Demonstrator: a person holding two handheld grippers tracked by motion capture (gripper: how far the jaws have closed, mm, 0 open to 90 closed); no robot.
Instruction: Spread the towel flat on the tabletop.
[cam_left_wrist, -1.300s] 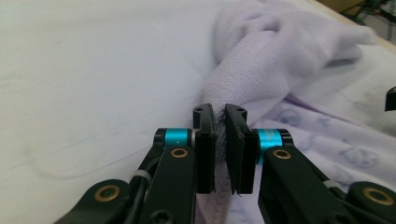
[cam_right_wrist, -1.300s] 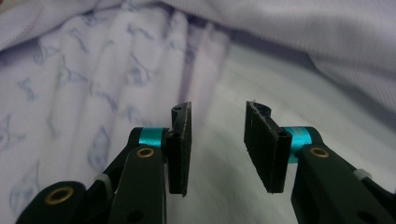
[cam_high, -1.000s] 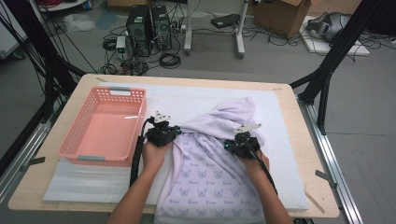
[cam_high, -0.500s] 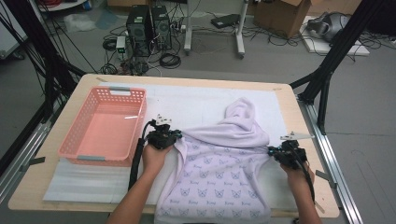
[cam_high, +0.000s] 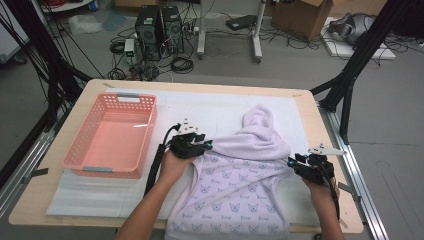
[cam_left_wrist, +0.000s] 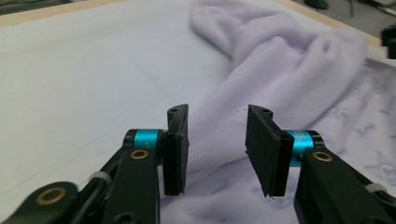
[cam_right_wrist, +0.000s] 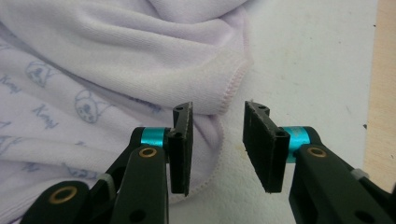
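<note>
Bench (cam_high: 320, 107) first: wooden top with a white mat (cam_high: 210, 107) over most of it; pink basket (cam_high: 111, 136) sits on the left, nothing in it. The garment (cam_high: 240, 180), lilac with a little cat print, lies spread on the mat's right half, hem hanging toward the person's edge, hood (cam_high: 260, 120) bunched up at the far end.

What changed: a second ago the right side was folded in over the middle; now it's pulled out flat toward the right edge, so the body looks pretty much opened up. Both grippers have just been opening; left gripper (cam_left_wrist: 217, 140) has its jaws apart with the cloth lying below and beyond them, nothing pinched; right gripper (cam_right_wrist: 215, 140) same story, jaws apart over the side seam, pads off it as far as I can tell.

So my read is the spread-out step is done and both corners got let go; folding probably comes next, basket after that.
</note>
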